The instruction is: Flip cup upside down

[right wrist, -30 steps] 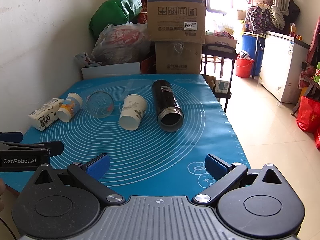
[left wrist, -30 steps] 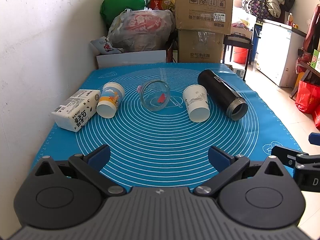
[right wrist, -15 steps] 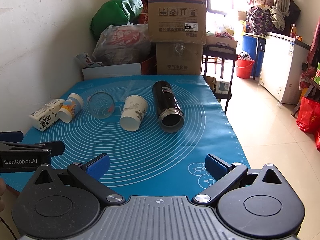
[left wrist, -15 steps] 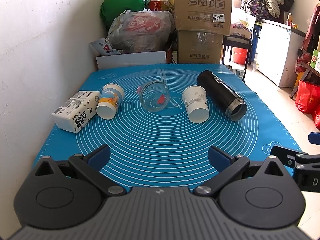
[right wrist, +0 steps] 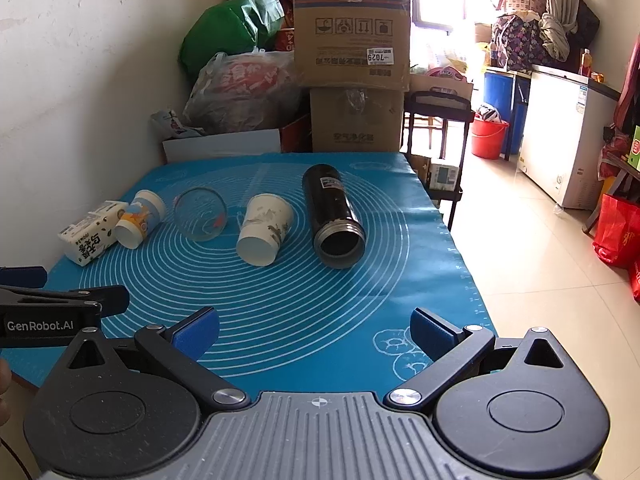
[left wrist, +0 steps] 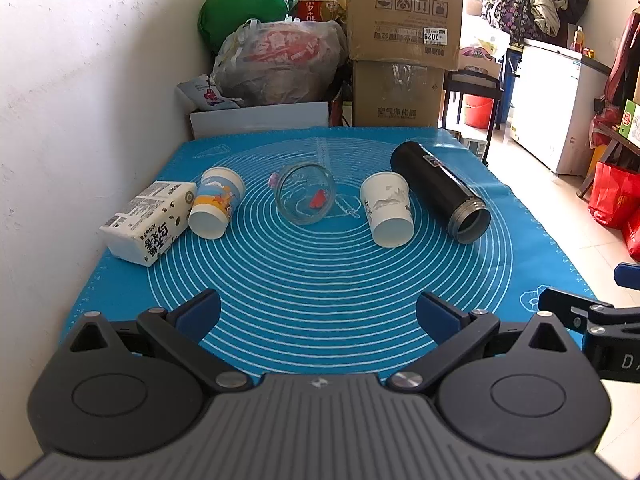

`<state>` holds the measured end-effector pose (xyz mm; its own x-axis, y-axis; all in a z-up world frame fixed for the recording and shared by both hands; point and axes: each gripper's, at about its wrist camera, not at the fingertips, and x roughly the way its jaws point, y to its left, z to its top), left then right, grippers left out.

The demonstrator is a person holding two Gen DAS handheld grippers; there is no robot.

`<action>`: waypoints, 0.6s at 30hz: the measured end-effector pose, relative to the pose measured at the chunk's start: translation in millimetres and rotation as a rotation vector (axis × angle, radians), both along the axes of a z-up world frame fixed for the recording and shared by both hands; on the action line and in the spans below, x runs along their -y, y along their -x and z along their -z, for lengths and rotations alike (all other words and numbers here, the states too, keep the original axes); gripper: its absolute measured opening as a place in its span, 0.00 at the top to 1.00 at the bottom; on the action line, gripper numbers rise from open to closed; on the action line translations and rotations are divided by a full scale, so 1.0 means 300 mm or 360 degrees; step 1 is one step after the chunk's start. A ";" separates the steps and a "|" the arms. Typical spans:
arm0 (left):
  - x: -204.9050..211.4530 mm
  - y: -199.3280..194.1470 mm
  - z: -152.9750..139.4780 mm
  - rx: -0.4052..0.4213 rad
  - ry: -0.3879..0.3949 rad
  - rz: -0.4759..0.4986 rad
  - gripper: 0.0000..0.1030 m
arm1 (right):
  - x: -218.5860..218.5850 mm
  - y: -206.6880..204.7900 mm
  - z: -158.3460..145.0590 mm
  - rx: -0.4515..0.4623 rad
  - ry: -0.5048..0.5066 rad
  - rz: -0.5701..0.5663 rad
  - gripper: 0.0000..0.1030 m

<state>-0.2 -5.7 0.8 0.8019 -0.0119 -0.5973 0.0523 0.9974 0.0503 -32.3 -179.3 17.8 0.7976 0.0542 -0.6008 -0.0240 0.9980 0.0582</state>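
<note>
Several cups lie on their sides on the blue mat (left wrist: 320, 280): a paper cup with a blue and orange print (left wrist: 216, 208) (right wrist: 140, 218), a clear glass cup (left wrist: 306, 199) (right wrist: 200, 213), a white paper cup (left wrist: 386, 209) (right wrist: 264, 229) and a black flask (left wrist: 438, 192) (right wrist: 334, 216). My left gripper (left wrist: 318, 314) is open and empty above the mat's near edge. My right gripper (right wrist: 314, 334) is open and empty, near the mat's front right. Each gripper shows at the edge of the other's view.
A tissue pack (left wrist: 148, 222) lies at the mat's left by the white wall. Cardboard boxes (left wrist: 404, 44) and bags (left wrist: 276, 60) are stacked behind the table. To the right are tiled floor, a white freezer (right wrist: 560, 136) and red bags (right wrist: 616, 228).
Both views shifted very slightly; the cups sit a little lower in frame. Nothing on the mat has moved and both grippers stay open.
</note>
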 end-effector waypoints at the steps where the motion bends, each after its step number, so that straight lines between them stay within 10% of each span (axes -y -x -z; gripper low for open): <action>1: 0.002 -0.002 -0.001 0.0004 -0.0003 0.0001 0.01 | 0.003 -0.003 -0.001 0.0002 0.0000 0.0000 0.00; 18: 0.068 -0.189 -0.033 0.0012 0.0038 0.0009 0.01 | 0.082 -0.119 -0.036 0.0135 0.0021 0.0028 0.00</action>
